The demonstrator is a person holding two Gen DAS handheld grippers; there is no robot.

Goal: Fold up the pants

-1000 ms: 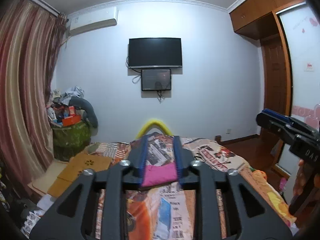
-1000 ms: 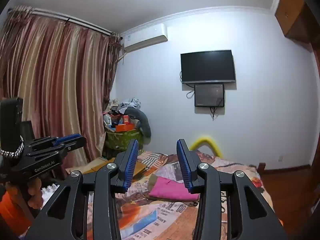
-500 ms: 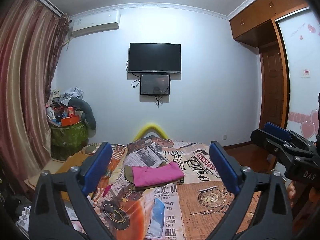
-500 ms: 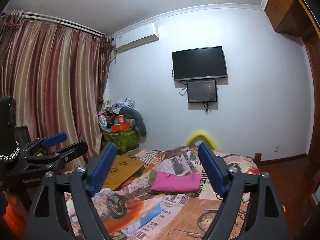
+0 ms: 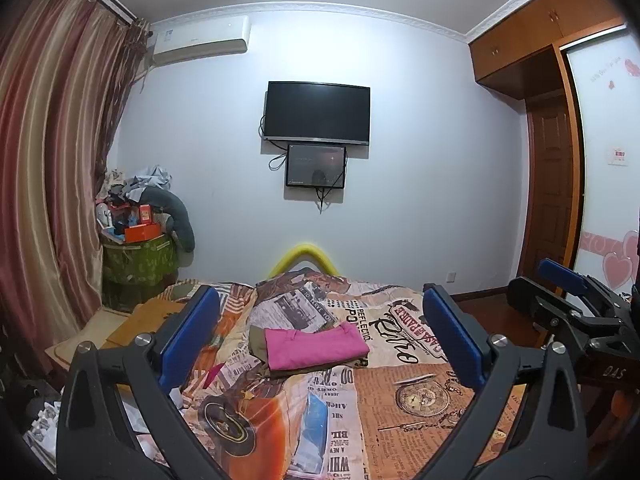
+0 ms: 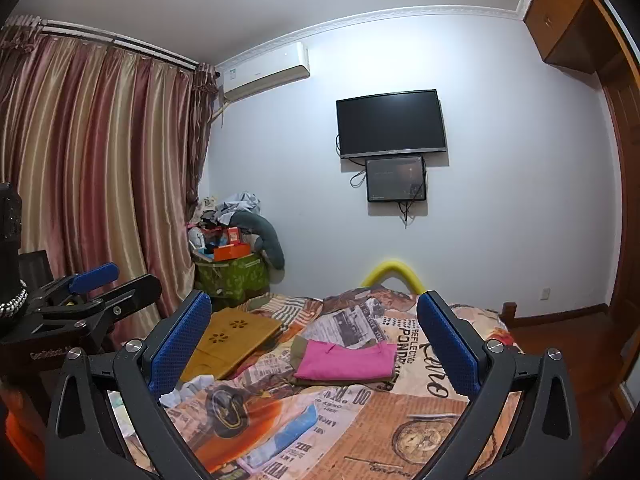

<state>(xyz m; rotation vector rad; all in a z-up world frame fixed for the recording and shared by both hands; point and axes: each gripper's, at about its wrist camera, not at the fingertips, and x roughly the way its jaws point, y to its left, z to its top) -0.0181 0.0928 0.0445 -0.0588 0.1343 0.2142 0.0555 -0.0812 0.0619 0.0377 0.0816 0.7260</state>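
Both our grippers have spread since a second ago: left gripper (image 5: 320, 340) fingers apart; right gripper (image 6: 314, 344) still widening, nothing between. Folded pink pants (image 5: 314, 345) lie on the bed (image 5: 420, 400); only the right view shows the wooden tray (image 6: 232, 336).

Open bedspread (image 5: 420, 392) lies near; folded pink pants (image 5: 316, 346) obstruct its centre, a wooden lap tray (image 6: 232, 336) the left edge.
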